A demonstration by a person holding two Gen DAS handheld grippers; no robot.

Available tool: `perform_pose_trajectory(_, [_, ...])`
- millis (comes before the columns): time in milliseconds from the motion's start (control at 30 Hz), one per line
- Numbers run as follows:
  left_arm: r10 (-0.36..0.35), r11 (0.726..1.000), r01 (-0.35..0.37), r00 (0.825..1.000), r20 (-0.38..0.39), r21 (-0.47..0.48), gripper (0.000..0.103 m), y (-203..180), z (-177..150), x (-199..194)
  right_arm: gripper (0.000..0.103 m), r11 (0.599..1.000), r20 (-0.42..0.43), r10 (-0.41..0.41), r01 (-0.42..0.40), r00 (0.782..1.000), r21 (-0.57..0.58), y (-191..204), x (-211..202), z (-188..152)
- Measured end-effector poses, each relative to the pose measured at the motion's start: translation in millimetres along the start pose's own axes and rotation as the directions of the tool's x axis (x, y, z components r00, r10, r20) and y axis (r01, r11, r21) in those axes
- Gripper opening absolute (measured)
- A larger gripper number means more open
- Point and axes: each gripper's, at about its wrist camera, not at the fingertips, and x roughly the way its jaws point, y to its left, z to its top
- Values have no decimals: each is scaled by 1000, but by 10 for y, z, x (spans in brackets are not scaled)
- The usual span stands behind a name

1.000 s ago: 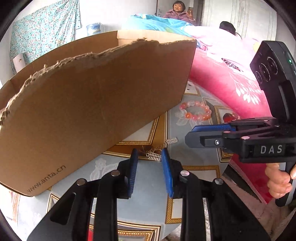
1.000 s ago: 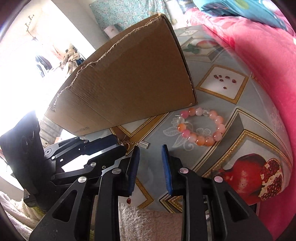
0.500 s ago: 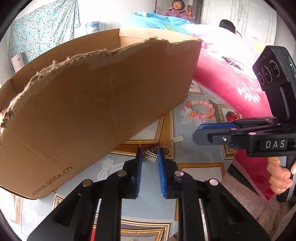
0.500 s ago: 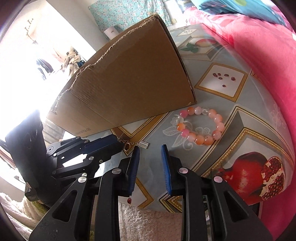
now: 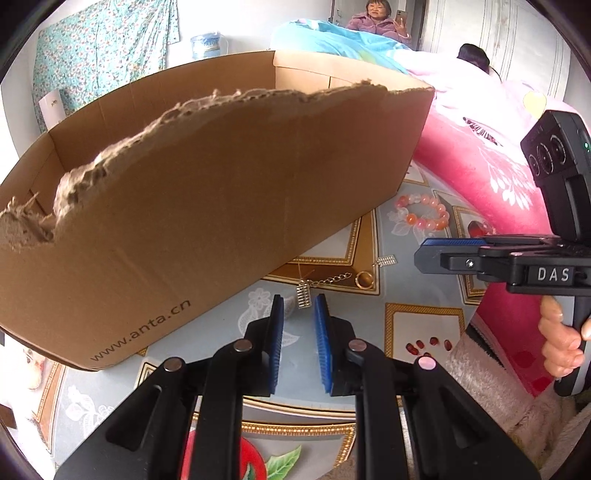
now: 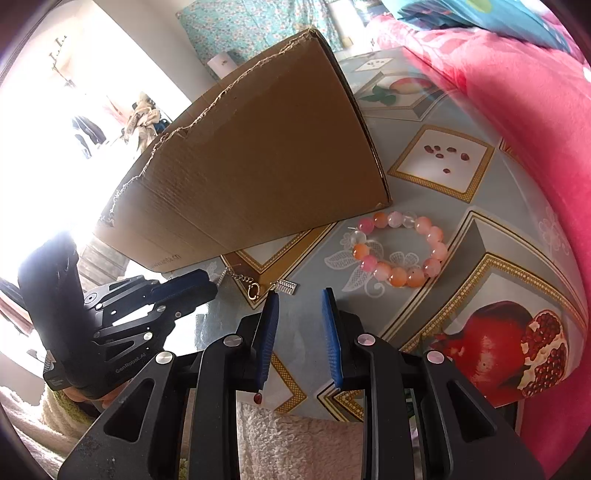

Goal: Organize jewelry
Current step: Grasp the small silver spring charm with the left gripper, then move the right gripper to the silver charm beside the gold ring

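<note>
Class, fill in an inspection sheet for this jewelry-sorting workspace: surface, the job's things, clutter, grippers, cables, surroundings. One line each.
Surface: tablecloth printed with fruit and gold-bordered squares, lying flat.
Job's things: bead bracelet of pink and orange beads lies beside the corner of the cardboard box; gold chain with small silver charms and a ring lies by the box's near wall.
Clutter: nothing seen.
Grippers: left gripper open, jaws either side of a silver charm; right gripper open, holding nothing, near the chain's other end.
Cables: nothing seen.
Surroundings: pink blanket along the table edge; floral curtain on the wall; a person seated in the background.
</note>
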Motion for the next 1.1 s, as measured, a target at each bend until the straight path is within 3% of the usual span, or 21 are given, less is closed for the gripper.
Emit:
perform_pose_trajectory(300, [51, 995, -50, 999, -2, 90, 18, -151, 89, 94, 23, 1000, 0, -1, 1, 1000, 1, 4, 0, -5])
perform_pose_trajectory(467, [56, 995, -55, 998, -12, 83, 18, -136, 134, 115, 23, 1000, 0, -1, 1, 1000, 2, 10, 5, -14])
perform_pose_trajectory(600, [59, 995, -57, 998, -13, 86, 6, -123, 134, 129, 23, 1000, 0, -2, 2, 1000, 4, 11, 4, -18])
perform_pose_trajectory(800, [-2, 1000, 2, 1000, -19, 0, 1, 42, 133, 110, 23, 1000, -19, -31, 31, 999, -4, 18, 5, -24])
perform_pose_trajectory(1100, [-55, 992, 62, 996, 66, -111, 1, 264, 85, -221, 22, 999, -31, -37, 37, 999, 3, 20, 15, -1])
